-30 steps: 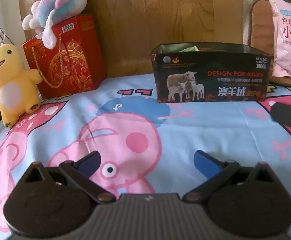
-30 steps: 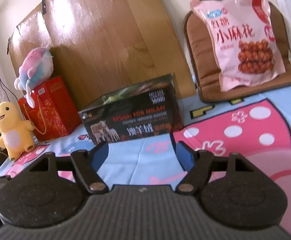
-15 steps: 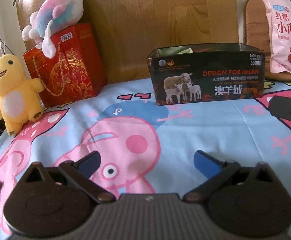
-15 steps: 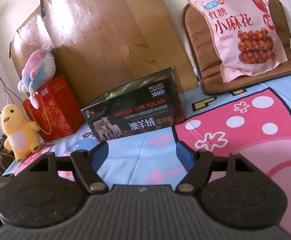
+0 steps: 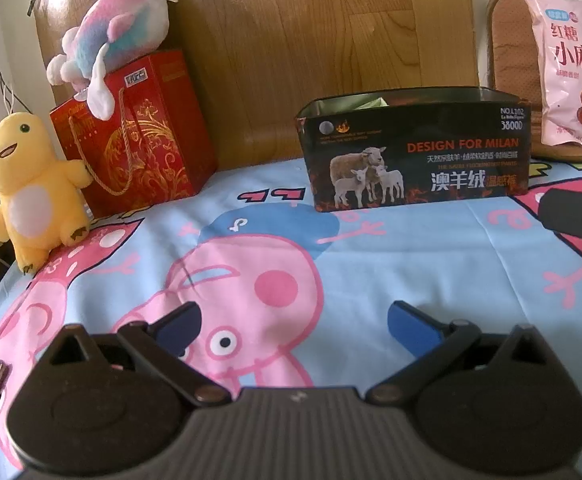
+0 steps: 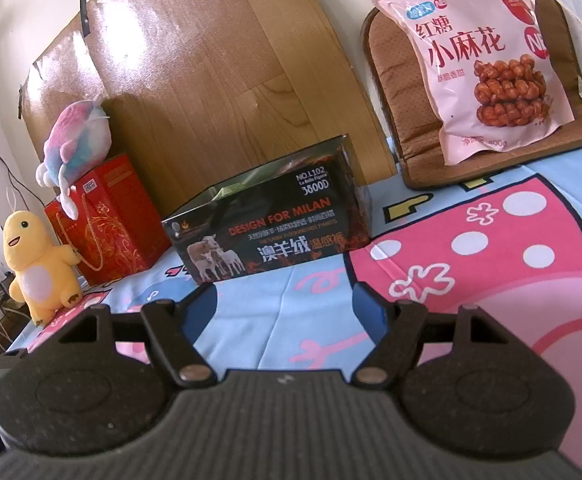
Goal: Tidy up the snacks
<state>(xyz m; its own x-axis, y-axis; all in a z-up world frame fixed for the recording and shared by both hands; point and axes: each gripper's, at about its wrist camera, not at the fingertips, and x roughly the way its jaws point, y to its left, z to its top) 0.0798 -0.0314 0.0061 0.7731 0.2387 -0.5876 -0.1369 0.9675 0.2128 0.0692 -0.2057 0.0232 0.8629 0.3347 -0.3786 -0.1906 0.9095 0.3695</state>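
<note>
A pink snack bag (image 6: 487, 60) with fried twists printed on it leans upright against a brown cushion (image 6: 391, 92) at the back right; it also shows in the left wrist view (image 5: 571, 64). A dark open tin box (image 5: 415, 156) with sheep on its side stands on the cartoon sheet, also in the right wrist view (image 6: 267, 232). My left gripper (image 5: 293, 326) is open and empty, low over the sheet. My right gripper (image 6: 285, 308) is open and empty, in front of the box; part of it shows in the left wrist view (image 5: 575, 216).
A red gift bag (image 5: 139, 140) with a pastel plush (image 5: 115, 36) on top stands at the back left. A yellow plush (image 5: 35, 188) stands beside it. A wooden board (image 5: 311, 40) closes the back.
Both views have shifted slightly: the box and snack bag sit a little higher and nearer in the right wrist view. Both grippers stay open and empty.
</note>
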